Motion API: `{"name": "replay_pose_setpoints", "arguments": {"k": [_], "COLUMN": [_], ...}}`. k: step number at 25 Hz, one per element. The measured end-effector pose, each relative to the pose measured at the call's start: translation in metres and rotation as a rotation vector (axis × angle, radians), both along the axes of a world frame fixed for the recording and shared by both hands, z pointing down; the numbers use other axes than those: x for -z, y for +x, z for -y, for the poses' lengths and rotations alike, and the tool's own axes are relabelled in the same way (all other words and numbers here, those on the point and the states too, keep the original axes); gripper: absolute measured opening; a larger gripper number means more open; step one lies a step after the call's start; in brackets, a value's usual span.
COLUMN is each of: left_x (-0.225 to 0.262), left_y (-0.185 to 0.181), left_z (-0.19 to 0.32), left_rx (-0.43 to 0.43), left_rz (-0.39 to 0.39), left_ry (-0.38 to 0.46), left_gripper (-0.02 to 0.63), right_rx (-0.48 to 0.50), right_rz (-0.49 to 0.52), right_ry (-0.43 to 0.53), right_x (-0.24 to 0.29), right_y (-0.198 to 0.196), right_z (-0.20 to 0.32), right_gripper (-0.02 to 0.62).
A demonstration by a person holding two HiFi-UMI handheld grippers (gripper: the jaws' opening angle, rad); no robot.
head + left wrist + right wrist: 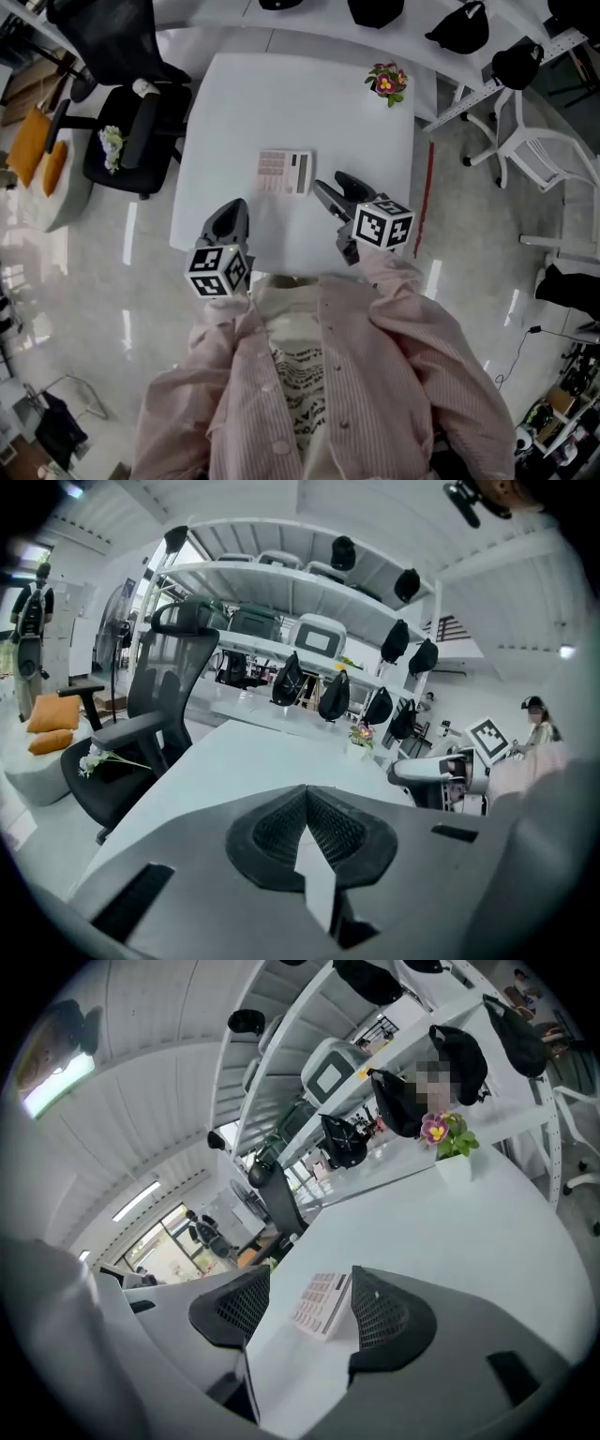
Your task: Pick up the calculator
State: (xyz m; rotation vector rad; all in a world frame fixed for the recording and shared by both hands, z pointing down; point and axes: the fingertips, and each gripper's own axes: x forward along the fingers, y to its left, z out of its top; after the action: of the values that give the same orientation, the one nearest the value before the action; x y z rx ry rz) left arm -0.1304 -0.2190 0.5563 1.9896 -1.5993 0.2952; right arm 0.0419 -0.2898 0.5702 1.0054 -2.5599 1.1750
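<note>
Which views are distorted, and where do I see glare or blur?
Head view: even light, sharp; streaks of glare on the glossy floor. Left gripper view: strong fisheye, dark corners, shelves bent. Right gripper view: fisheye and tilted; the calculator is sharp.

The person is wearing a pink striped shirt (398, 375) over a printed white tee (298, 373); the left gripper (230, 216) and right gripper (334, 186) are carrying black-and-white marker cubes (382, 225) behind grey jaws.

In the right gripper view one jaw hides the right side of the calculator (321, 1303); its keys are too small to read. A shirt (319, 375) partly covers the near edge of the bench (281, 103).
</note>
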Motion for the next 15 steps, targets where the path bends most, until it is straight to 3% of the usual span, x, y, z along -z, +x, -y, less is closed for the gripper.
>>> {"name": "replay_pose_setpoints", "arguments": {"k": [8, 15], "left_x": [-0.042, -0.062], "left_y": [-0.010, -0.014], "left_z": [-0.003, 0.007], "left_rx": [0.036, 0.056], "left_rz": [-0.002, -0.004], "left_ry": [-0.098, -0.131], "left_gripper": [0.000, 0.001], "right_rx": [0.077, 0.122], "right_rz": [-0.032, -0.077], "right_ry": [-0.140, -0.241], "right_x": [-0.055, -0.092], "right_y": [-0.024, -0.036], "right_z": [0.005, 0.010], "right_gripper": [0.241, 0.241]}}
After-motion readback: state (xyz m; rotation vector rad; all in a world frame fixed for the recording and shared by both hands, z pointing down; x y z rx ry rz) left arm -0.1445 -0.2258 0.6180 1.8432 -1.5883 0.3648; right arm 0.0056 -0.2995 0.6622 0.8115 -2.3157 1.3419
